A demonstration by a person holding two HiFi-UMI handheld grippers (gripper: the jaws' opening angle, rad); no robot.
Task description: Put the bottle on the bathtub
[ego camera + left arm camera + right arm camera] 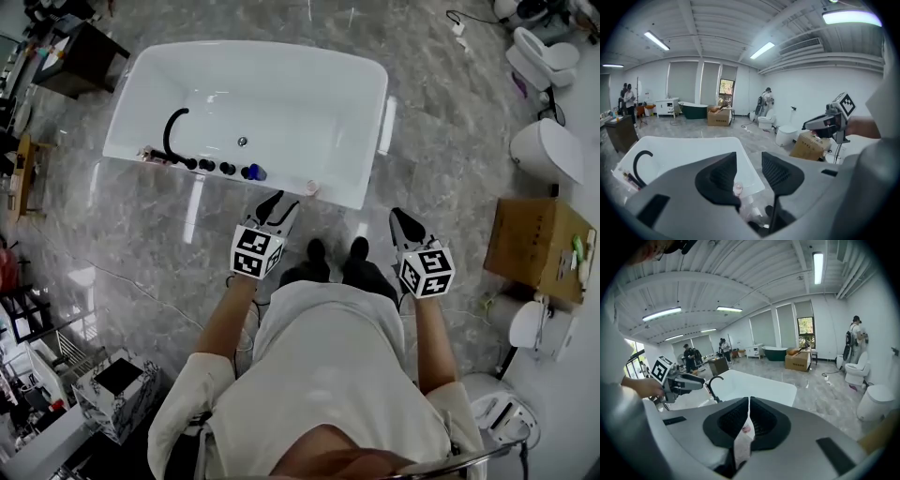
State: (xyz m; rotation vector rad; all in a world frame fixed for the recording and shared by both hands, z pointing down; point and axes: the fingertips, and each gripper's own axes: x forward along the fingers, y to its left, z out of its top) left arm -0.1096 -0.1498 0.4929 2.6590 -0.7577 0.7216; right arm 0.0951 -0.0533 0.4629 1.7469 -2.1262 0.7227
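Observation:
A small pale pink bottle (311,187) stands upright on the near rim of the white bathtub (281,70), toward its right corner. My left gripper (274,200) is open just short of that rim, a little left of the bottle. In the left gripper view the bottle (737,189) shows low in the gap between the jaws, apart from both. My right gripper (398,217) hangs over the floor right of the tub and is shut. A pale sliver shows in the slit between its jaws in the right gripper view; I cannot tell what it is.
A black curved faucet (172,131), dark knobs and a blue item (255,172) line the tub's near rim to the left. A cardboard box (539,246) and white toilets (546,150) stand to the right. A dark cabinet (80,56) is at the far left. My shoes (336,251) are on the glossy marble floor.

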